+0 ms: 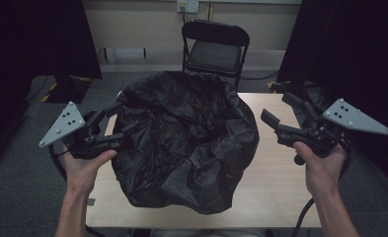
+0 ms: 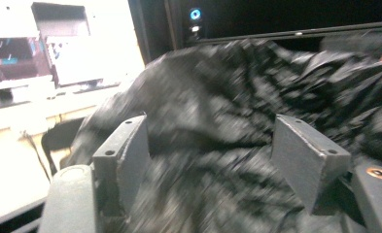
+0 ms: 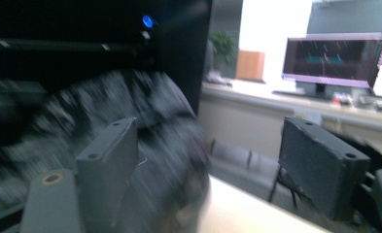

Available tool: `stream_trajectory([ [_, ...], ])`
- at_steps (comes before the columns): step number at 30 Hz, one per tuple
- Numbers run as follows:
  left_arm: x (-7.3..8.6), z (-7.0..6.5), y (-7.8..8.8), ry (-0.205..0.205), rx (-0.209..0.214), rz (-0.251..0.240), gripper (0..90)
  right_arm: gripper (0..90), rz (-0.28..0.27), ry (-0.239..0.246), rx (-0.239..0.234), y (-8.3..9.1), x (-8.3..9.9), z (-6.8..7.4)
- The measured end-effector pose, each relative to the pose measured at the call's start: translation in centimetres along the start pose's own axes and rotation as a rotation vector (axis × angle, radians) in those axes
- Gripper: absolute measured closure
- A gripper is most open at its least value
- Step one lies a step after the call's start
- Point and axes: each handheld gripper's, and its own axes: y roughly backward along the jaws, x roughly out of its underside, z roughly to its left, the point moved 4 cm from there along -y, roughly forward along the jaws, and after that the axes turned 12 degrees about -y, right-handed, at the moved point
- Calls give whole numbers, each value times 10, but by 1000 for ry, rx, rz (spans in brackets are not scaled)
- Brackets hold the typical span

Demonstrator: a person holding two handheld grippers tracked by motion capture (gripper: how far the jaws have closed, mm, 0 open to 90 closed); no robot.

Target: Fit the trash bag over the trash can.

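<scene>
Status: a large black plastic bag (image 1: 184,140) sits as a crumpled, puffed-up mound on the tabletop (image 1: 275,197), covering its left and centre portions from the far edge almost to the near edge; the right strip of the tabletop is bare.

Left gripper (image 1: 113,132): at the left edge of the bag, jaws apart, tips at or against the film. In the left gripper view the bag (image 2: 217,121) lies between and beyond the jaws, but the pads do not look pressed on it (blur limits certainty). Read as released.

Right gripper (image 1: 275,124): held above the right side of the tabletop, just beside the bag, not touching. Jaws spread, nothing between them; bag (image 3: 130,111) seen off to the side.

Progress est.: early. Bag is laid out but not flattened, folded or opened; no grip established. Remaining: take hold of the edges w/ both grippers and work the bag into shape.
</scene>
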Motion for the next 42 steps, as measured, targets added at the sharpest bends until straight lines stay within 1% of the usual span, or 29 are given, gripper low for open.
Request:
stream_trajectory([
  [1,0,0,0,0,0,0,269,214,0,0,0,0,0,0],
  [2,14,4,-1,45,-10,3,268,214,-12,16,-44,-7,-10,15],
  [3,18,5,-2,58,-11,0,267,216,-6,20,-59,-11,-13,22],
  [4,24,6,-4,80,-6,-3,267,221,8,26,-66,-15,-14,26],
  [5,27,7,-5,92,5,6,274,230,45,33,-74,-22,-13,32],
  [6,27,7,-5,92,5,6,279,230,45,33,-74,-22,-13,32],
  [7,30,8,-7,103,17,23,279,242,66,32,-82,-27,-12,34],
  [8,30,8,-7,109,26,15,283,259,101,21,-95,-36,-8,37],
  [10,31,6,-9,124,53,4,325,302,127,6,-124,-44,-3,40],
  [11,31,6,-10,124,54,5,342,323,159,1,-133,-49,3,41],
  [13,32,6,-14,131,68,7,360,353,197,-14,-148,-54,10,42],
  [14,32,5,-15,129,76,7,383,481,216,-11,-145,-57,14,41],
  [15,31,4,-16,125,86,-2,439,601,238,9,-150,-58,17,41],
  [16,31,3,-18,126,94,-13,484,649,242,14,-147,-59,20,39],
  [17,29,3,-19,132,107,-22,522,769,246,16,-143,-60,22,38],
  [19,22,2,-22,120,112,-43,589,859,211,38,-120,-58,22,34],
  [22,3,0,-25,114,127,-97,667,900,149,42,-109,-50,13,31],
  [23,-4,-1,-26,111,129,-115,670,900,131,48,-102,-47,9,30],
  [26,-23,-4,-31,77,117,-130,660,900,82,68,-79,-34,-4,27],
  [28,-27,-6,-38,67,92,-101,610,900,62,72,-63,-27,-9,22],
  [30,-23,-6,-44,64,54,-62,534,900,66,90,-20,-23,-5,14],
  [31,-20,-6,-44,73,45,-59,502,900,78,88,-7,-22,0,9],
  [33,-12,-6,-42,96,32,-40,461,900,90,67,8,-20,12,-2],
  [34,-8,-6,-39,98,20,-36,439,900,100,55,17,-21,19,-7],
  [35,-5,-6,-36,98,19,-33,427,900,114,51,29,-23,27,-13],
  [37,2,-5,-29,116,25,-21,394,900,144,31,43,-29,40,-21],
  [39,9,-7,-25,120,36,17,360,900,160,20,50,-37,52,-27],
  [40,14,-7,-23,128,48,29,333,900,166,16,57,-40,57,-28],
  [42,23,-10,-20,167,98,16,319,900,176,-3,55,-45,67,-30],
])
